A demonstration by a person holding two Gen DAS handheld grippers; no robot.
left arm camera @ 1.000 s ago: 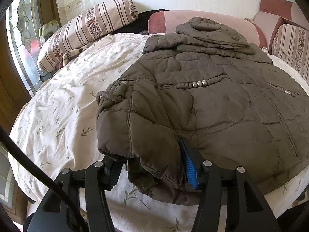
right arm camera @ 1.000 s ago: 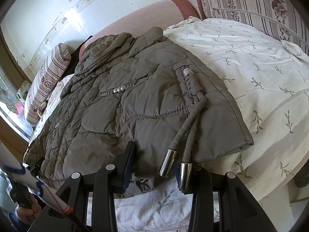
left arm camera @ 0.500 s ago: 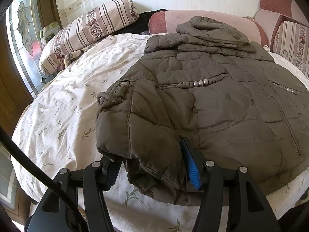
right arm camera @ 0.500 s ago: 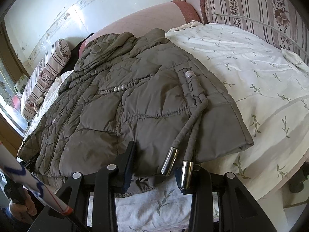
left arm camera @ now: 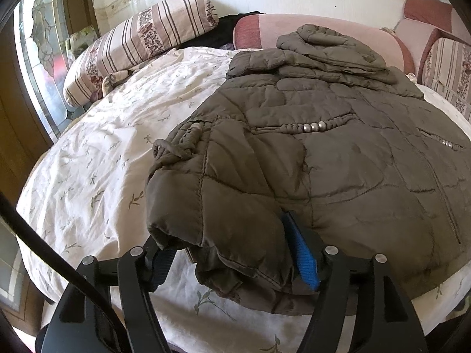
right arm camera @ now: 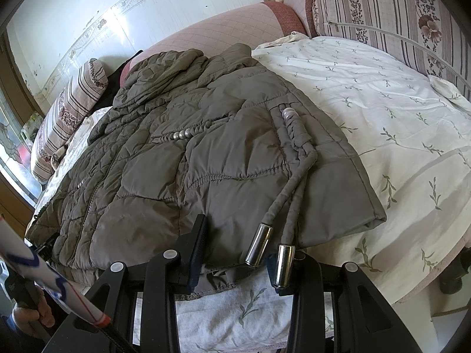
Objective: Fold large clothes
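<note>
An olive quilted puffer jacket point(left arm camera: 338, 153) lies flat on the floral bed sheet point(left arm camera: 97, 153), hood toward the pink headboard. It also shows in the right wrist view point(right arm camera: 182, 153). My left gripper point(left arm camera: 235, 253) has its jaws wide apart around the jacket's near left hem corner, the blue pad against the fabric. My right gripper point(right arm camera: 235, 253) has its jaws apart around the right hem, with two metal-tipped drawcords point(right arm camera: 272, 244) lying between the fingers. I cannot tell whether either gripper pinches the cloth.
A striped bolster pillow point(left arm camera: 138, 44) lies at the back left, a pink padded headboard point(left arm camera: 323, 26) behind the jacket, striped cushions point(right arm camera: 397, 14) on the right. The bed edge point(right arm camera: 426, 282) drops off near the grippers. A stained-glass window point(left arm camera: 38, 58) stands at left.
Both grippers have stayed at the hem; the views shifted only slightly, with the jacket seeming a little nearer.
</note>
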